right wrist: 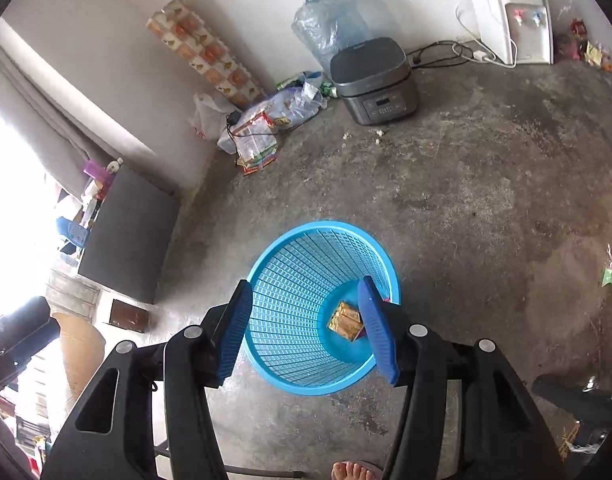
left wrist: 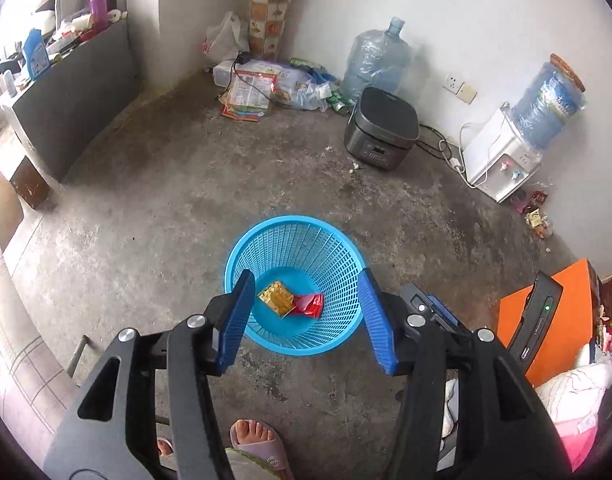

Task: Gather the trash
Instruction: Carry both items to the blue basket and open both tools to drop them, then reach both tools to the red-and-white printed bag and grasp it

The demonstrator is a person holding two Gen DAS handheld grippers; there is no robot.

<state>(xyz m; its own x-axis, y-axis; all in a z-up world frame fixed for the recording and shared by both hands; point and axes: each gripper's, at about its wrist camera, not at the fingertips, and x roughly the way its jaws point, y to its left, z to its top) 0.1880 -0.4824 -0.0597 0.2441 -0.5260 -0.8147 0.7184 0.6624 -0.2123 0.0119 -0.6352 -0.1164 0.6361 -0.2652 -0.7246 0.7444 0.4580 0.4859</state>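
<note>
The left gripper (left wrist: pixel 306 312) hangs over the blue basket (left wrist: pixel 266 240), jaws apart and empty. In the basket's bottom lie a gold wrapper (left wrist: pixel 276 298) and, right of it, a red wrapper (left wrist: pixel 310 305). The right gripper (right wrist: pixel 306 320) is likewise agape, empty.

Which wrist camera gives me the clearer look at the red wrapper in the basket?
The left wrist view: the red wrapper lies in plain sight on the blue basket's bottom beside the gold packet. In the right wrist view, the right tool's finger hides nearly all of it.
</note>
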